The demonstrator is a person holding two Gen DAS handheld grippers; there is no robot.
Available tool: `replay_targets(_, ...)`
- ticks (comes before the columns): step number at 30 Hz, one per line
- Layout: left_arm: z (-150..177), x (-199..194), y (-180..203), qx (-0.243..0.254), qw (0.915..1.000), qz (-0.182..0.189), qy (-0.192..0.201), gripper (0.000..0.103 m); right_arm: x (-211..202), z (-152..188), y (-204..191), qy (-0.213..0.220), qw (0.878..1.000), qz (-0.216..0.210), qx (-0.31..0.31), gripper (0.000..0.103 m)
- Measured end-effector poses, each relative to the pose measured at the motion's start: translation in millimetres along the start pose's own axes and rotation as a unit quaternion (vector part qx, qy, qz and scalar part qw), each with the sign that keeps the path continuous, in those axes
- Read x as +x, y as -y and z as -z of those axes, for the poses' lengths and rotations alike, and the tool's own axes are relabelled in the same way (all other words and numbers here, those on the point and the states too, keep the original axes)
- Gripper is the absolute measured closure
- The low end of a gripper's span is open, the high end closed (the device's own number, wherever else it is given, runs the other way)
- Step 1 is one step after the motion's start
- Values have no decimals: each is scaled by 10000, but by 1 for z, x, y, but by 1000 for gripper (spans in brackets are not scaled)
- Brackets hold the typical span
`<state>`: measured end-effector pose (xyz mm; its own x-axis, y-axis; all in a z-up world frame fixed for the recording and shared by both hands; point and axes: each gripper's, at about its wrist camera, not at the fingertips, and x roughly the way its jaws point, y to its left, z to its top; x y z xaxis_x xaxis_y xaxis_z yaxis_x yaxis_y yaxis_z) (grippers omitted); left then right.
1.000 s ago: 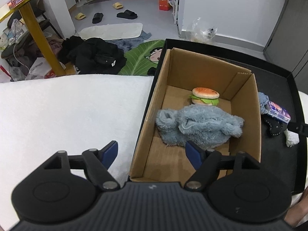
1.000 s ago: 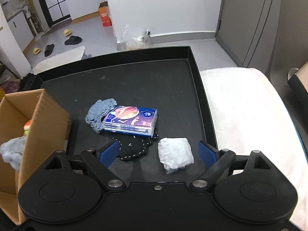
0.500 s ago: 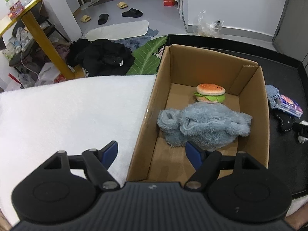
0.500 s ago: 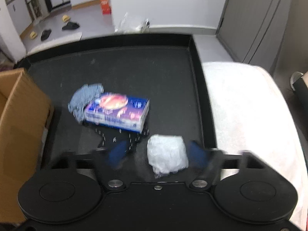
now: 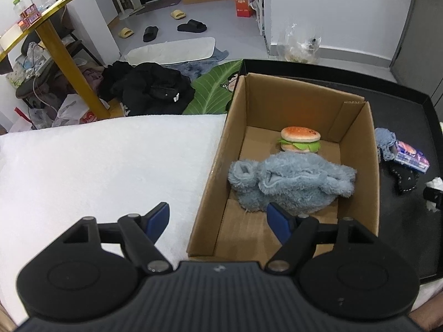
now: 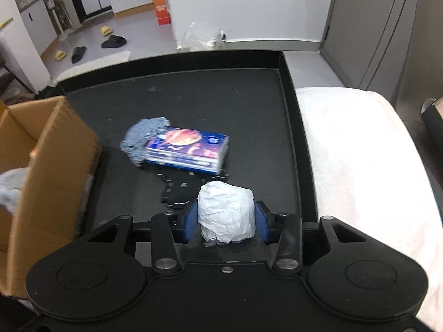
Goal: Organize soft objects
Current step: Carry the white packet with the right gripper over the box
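Through my left wrist camera, my left gripper [image 5: 218, 220] hangs wide open and holds nothing, one finger over the white towel [image 5: 105, 166], the other over the near end of the cardboard box [image 5: 357, 149]. Inside the box a fluffy blue plush [image 5: 290, 184] lies across the floor, with a toy burger [image 5: 300, 139] just behind it. The box sits in a black tray [image 5: 401, 105].

Through my right wrist camera, my right gripper [image 6: 226, 221] has its blue pads [image 6: 191, 222] pressed against both sides of a white crumpled wad [image 6: 226, 214], low over the tray floor. Just beyond lie a black stitched piece [image 6: 177, 193], a blue tissue pack [image 6: 188, 153] and a grey knit cloth [image 6: 141, 137] touching its left end.
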<state>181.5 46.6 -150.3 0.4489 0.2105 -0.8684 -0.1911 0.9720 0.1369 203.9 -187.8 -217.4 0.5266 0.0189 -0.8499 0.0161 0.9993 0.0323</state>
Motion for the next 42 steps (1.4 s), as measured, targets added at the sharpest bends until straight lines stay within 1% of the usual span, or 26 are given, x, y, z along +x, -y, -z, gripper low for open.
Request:
replay_targets(8, 3, -9, -8, -11, 9998, 173, 92, 27, -29, -10, -15, 214, 9992, -288, -167, 61)
replay_targets(11, 2, -8, -13, -55, 9995, 303, 40, 27, -39, -13, -26, 321, 9986, -321, -272, 61)
replay_targets(14, 2, -9, -17, -151, 9993, 326, 87, 27, -46, -15, -34, 372, 9980, -395, -317, 61)
replay_targets(18, 5, -11, -17, -97, 9993, 334, 169, 27, -51, -16, -45, 384, 9972, -477, -433, 61)
replay_targets(24, 7, -13, -22, -201, 9985, 422, 295, 27, -63, -20, -61, 454, 9956, -617, -532, 61)
replay_targets(30, 6, -8, -29, -412, 9972, 582, 235, 27, -76, -26, -85, 592, 9927, -795, -693, 61)
replay_targets(35, 5, -2, -39, -661, 9944, 806, 147, 28, -83, -33, -104, 688, 9903, -898, -801, 60)
replay_targets(38, 6, 0, -42, -709, 9935, 875, 141, 30, -84, -36, -113, 718, 9894, -918, -866, 60)
replay_targets(42, 5, 5, -42, -756, 9933, 870, 105, 31, -84, -38, -126, 737, 9879, -990, -940, 60)
